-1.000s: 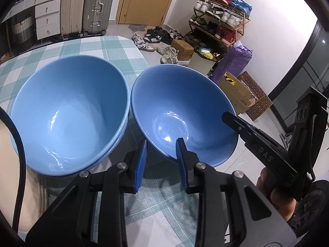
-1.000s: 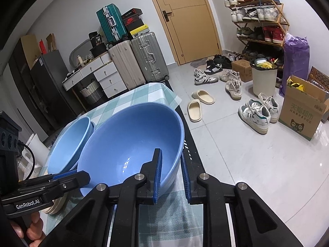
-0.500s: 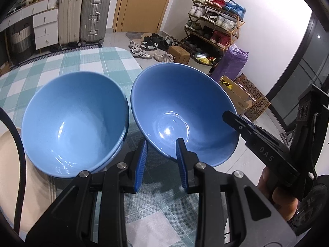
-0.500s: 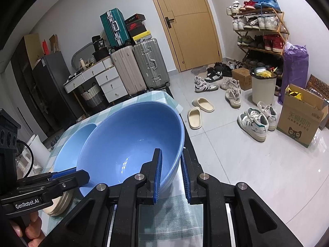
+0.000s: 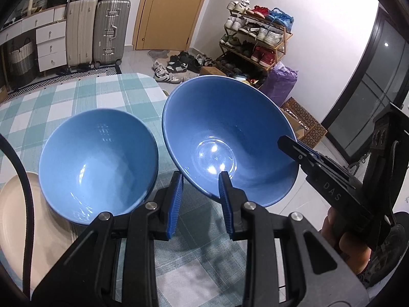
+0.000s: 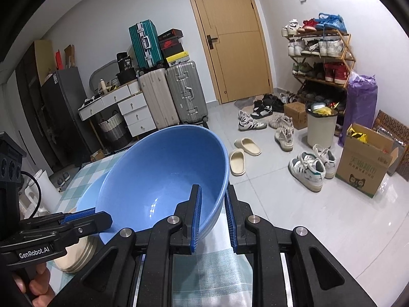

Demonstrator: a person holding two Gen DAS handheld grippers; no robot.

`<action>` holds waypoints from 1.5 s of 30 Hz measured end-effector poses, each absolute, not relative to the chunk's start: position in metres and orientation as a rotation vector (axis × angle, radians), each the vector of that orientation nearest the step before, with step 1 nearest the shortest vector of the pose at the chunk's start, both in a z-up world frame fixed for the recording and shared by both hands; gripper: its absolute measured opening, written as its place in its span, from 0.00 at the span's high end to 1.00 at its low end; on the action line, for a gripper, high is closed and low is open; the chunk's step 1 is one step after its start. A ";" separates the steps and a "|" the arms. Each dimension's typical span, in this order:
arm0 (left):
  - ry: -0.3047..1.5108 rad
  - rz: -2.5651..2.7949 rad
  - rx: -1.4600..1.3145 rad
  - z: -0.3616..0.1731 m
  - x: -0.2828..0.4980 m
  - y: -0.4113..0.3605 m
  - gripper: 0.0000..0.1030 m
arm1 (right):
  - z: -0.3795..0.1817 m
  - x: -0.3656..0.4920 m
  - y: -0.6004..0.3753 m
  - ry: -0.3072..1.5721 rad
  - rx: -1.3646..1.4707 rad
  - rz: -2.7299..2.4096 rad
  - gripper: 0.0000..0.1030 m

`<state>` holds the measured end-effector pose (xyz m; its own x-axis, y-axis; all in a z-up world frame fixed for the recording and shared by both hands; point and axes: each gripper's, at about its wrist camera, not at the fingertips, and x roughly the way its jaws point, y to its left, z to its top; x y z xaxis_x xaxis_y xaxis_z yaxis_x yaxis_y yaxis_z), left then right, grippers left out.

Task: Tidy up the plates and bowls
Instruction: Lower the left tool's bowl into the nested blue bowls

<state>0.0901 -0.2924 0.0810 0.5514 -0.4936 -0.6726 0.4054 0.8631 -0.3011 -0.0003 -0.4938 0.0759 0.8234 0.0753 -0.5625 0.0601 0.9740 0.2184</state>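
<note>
Holding: one blue bowl (image 5: 230, 138) between my two grippers, clear of the checked tablecloth (image 5: 84, 97) and tilted so its inside faces me.
Left gripper (image 5: 200, 194): nearly closed, its blue pads pinching the near rim of the bowl, one pad inside and one under the outer wall.
Right gripper (image 6: 213, 215): nearly closed too, clamped on the right-hand rim of the same bowl (image 6: 163, 179), one pad inside and one outside.
Right gripper seen from the left camera: it comes in from the right, tip on the bowl's right edge, with my hand (image 5: 342, 245) wrapped round its handle.
Left gripper seen from the right camera: it (image 6: 84, 218) reaches in from the left at the bowl's near left rim, and my fingers (image 6: 38, 284) show below it.
Second blue bowl (image 5: 98, 163): on the table to the left of the held one, sitting on another blue bowl whose rim shows just under it.
Cream plates (image 6: 76, 255): a stack on the near left of the table; the second bowl overlaps it from where I look, and I cannot tell if they touch.
Table edge: the held bowl hangs out over the right edge, above the tiled floor (image 6: 319, 217).
Far side: suitcases (image 6: 171, 94), a wooden door (image 6: 227, 38) and a shoe rack (image 6: 322, 58).
</note>
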 end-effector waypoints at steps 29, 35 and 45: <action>0.766 -0.480 -0.142 0.141 0.057 -0.230 0.75 | 0.119 0.009 -0.424 0.573 0.129 0.059 0.80; 0.763 -0.464 -0.159 0.150 0.054 -0.207 0.75 | 0.123 0.018 -0.402 0.582 0.111 0.079 0.80; 0.769 -0.424 -0.160 0.156 0.059 -0.177 0.75 | 0.119 0.041 -0.373 0.609 0.085 0.108 0.80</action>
